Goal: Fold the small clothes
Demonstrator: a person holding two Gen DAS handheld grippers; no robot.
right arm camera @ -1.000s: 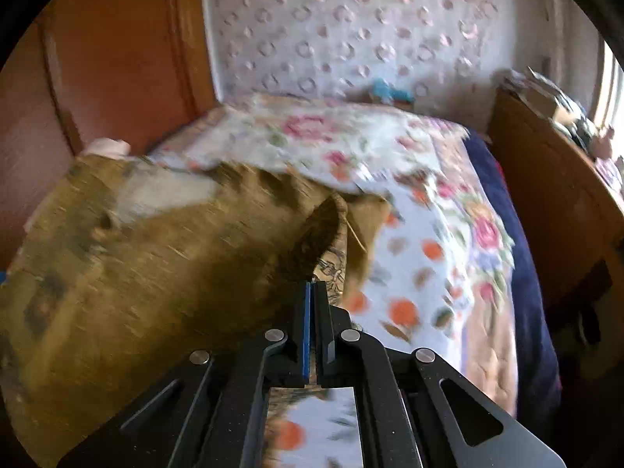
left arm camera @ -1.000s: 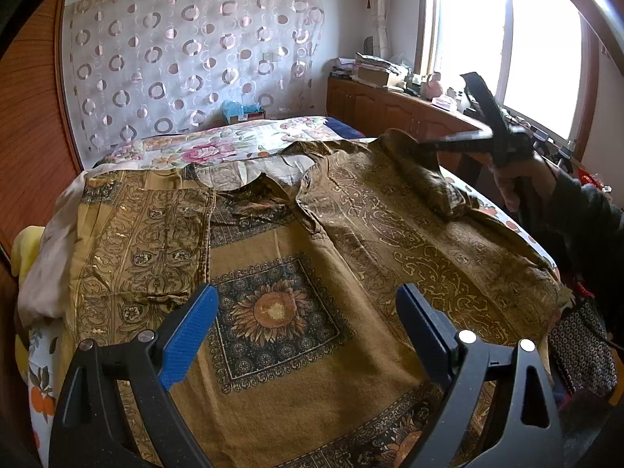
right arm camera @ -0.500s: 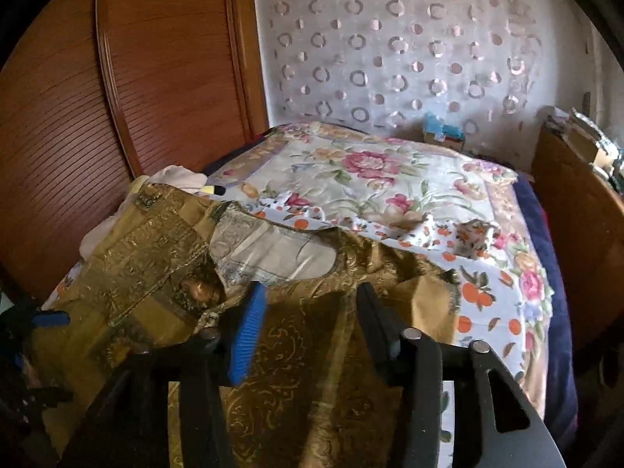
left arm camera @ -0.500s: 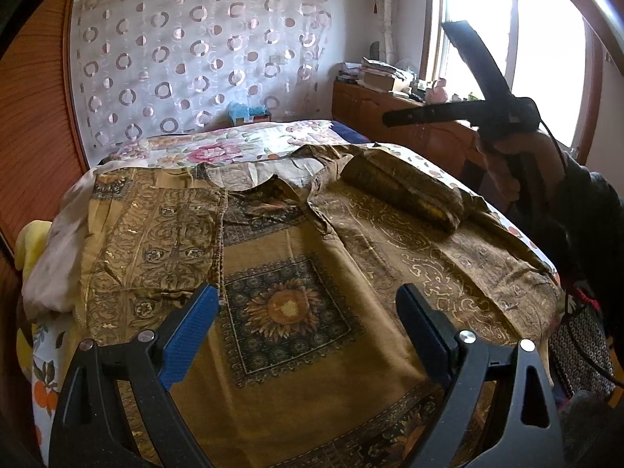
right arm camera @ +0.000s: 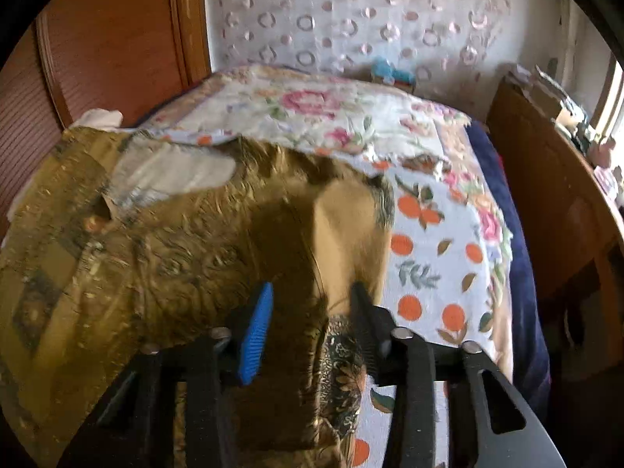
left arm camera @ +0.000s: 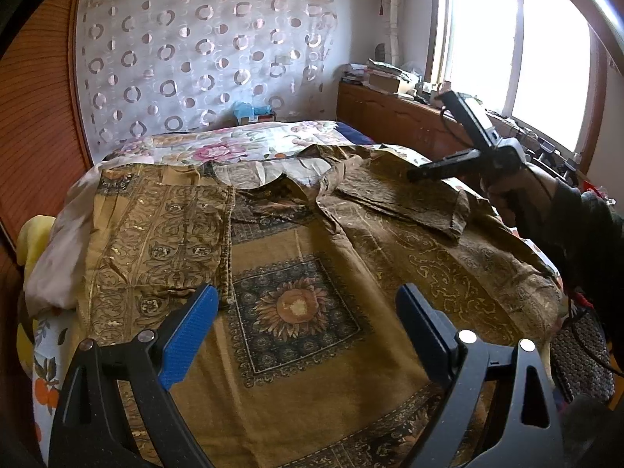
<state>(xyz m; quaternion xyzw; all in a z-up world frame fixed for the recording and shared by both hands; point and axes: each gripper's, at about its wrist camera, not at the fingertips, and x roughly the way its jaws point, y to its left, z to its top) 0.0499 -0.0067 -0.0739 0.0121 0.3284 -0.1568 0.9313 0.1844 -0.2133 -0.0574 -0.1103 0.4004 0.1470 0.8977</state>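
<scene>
Shirt [left arm camera: 312, 273] first: the gold-brown patterned garment lies spread face up over the bed [left arm camera: 241, 148], filling the centre and lower half of your left wrist view, its sunflower square [left arm camera: 296, 308] just above the middle of the bottom edge. One sleeve [left arm camera: 163, 234] is folded in and lies flat on the left of the frame; the other sleeve [left arm camera: 409, 199] is folded across the shirt at right of centre, resting in a loose band. Your left claw [left arm camera: 308, 323] hangs above the lower part of the shirt with its jaws spread wide and nothing between them. Your right claw [left arm camera: 413, 173] shows at the right of that frame, held in your hand [left arm camera: 514, 195], its tips just over the folded sleeve. From the right wrist view the right claw [right arm camera: 310, 312] fills the bottom centre, and its jaws have just been closing; they stand partly apart, with a raised fold of the shirt [right arm camera: 195, 253] lying between them. That frame is blurred, so you cannot tell whether the pads press on the cloth, and the grip cannot be told. The floral bedspread [right arm camera: 429, 234] shows to the right of the shirt, and a wooden cabinet [right arm camera: 546, 195] runs along the right edge.
</scene>
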